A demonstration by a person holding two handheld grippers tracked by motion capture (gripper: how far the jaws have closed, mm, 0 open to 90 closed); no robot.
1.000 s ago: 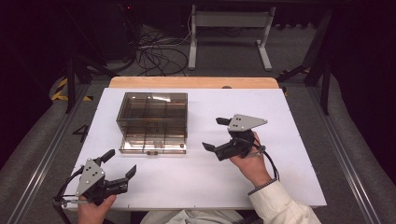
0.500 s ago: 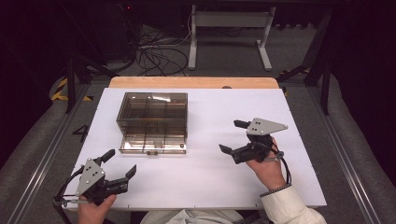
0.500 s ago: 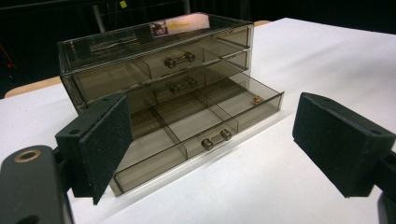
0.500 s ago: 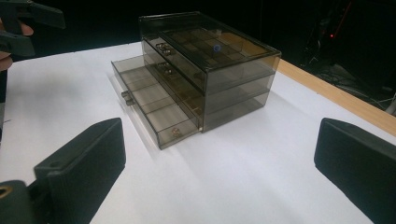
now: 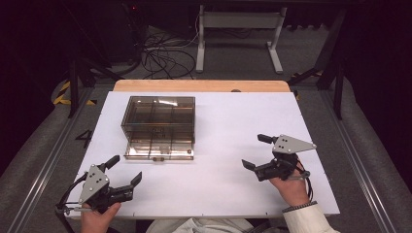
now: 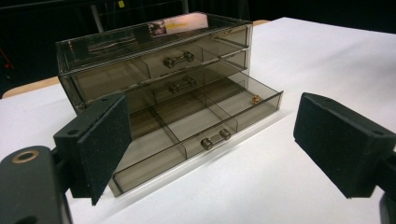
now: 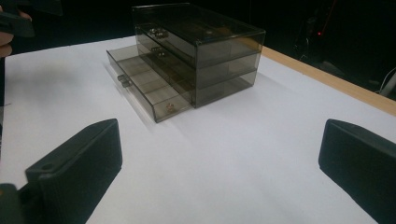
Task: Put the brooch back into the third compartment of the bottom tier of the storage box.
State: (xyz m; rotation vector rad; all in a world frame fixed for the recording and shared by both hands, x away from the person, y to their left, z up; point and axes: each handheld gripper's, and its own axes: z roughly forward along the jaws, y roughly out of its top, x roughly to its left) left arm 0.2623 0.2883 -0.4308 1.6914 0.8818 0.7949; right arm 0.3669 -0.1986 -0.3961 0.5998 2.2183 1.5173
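A smoky clear three-drawer box stands left of the table's middle, its bottom drawer pulled out toward me. In the left gripper view a small brass piece lies in that drawer's right end compartment; the right gripper view shows the same piece. My left gripper rests open at the near left, aimed at the drawer front, nothing between its jaws. My right gripper is open at the near right, well apart from the box, and holds nothing.
The white table top ends in a wooden strip at the far side. Beyond it, cables and a metal stand sit on the dark floor. Grey rails run along both sides.
My right gripper has moved right and toward the near edge, away from the box, staying open. The left gripper and the drawer have not moved.
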